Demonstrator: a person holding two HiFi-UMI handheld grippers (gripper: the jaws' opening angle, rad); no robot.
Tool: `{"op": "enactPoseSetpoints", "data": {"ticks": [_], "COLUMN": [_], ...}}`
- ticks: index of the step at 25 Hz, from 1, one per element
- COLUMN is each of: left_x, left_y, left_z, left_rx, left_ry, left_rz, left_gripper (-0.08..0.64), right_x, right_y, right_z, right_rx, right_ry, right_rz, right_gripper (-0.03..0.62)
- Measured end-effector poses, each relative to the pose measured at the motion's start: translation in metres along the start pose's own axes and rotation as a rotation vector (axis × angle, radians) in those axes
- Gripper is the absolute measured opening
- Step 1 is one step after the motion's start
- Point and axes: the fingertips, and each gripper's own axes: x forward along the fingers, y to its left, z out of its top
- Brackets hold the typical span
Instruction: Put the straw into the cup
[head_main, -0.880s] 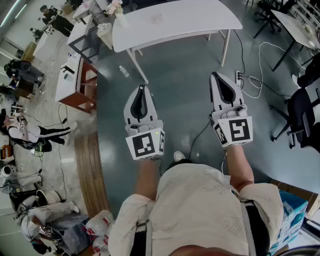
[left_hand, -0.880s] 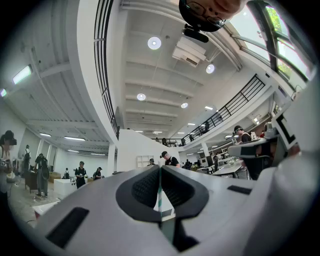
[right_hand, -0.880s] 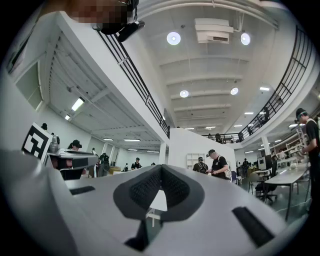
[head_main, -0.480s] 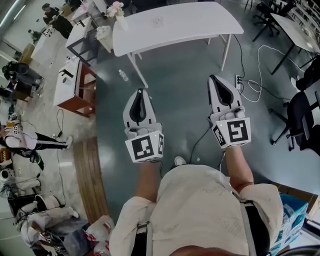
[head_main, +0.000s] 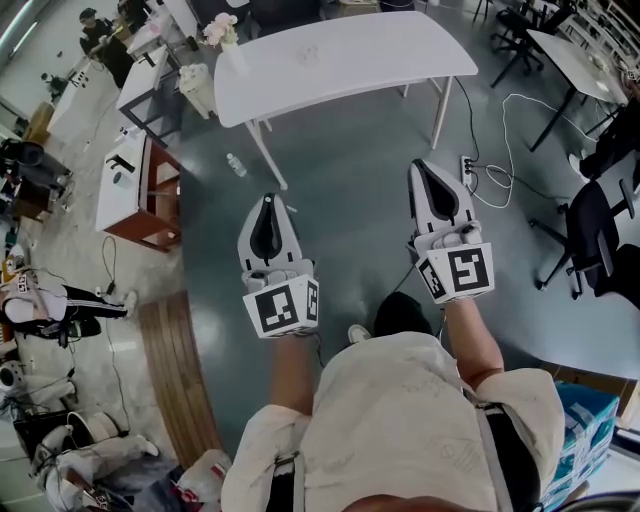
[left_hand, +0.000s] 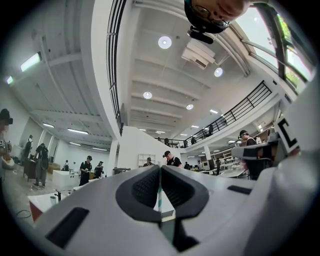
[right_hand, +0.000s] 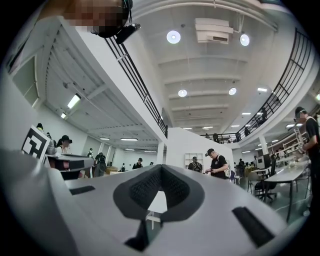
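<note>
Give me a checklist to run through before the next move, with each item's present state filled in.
1. Straw held by the left gripper: ok, jaws shut on the thin striped straw.
2. Right gripper free for the cup: ok, jaws together, nothing between them.
3. Cup found: cannot tell, no cup can be made out on the white table.
4. Table within reach: not ok, both grippers hang over the floor, short of the table.
5. Small bottle on the floor: ok, it lies left of the way to the table.
</note>
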Motion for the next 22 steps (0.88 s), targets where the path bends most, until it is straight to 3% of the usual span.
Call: {"op": "enactPoseSetpoints", "data": {"ticks": [10, 22], "left_x": [0.05, 0.197], "left_y": [0.016, 0.001], "left_z": [-0.039, -0.061], "left_rx": [-0.012, 0.014], "left_ry": [0.046, 0.091], "left_rz": [0.006, 0.004], "left_gripper": [0.012, 0.012], "right_x": [0.052, 0.166], "right_y": [-0.012, -0.105], "right_z": [-0.045, -0.079], "right_rx": [0.012, 0.055], "right_ry": [0.053, 0.077], "right_rz": [0.009, 0.011], "right_gripper": [0.002, 0.002]}}
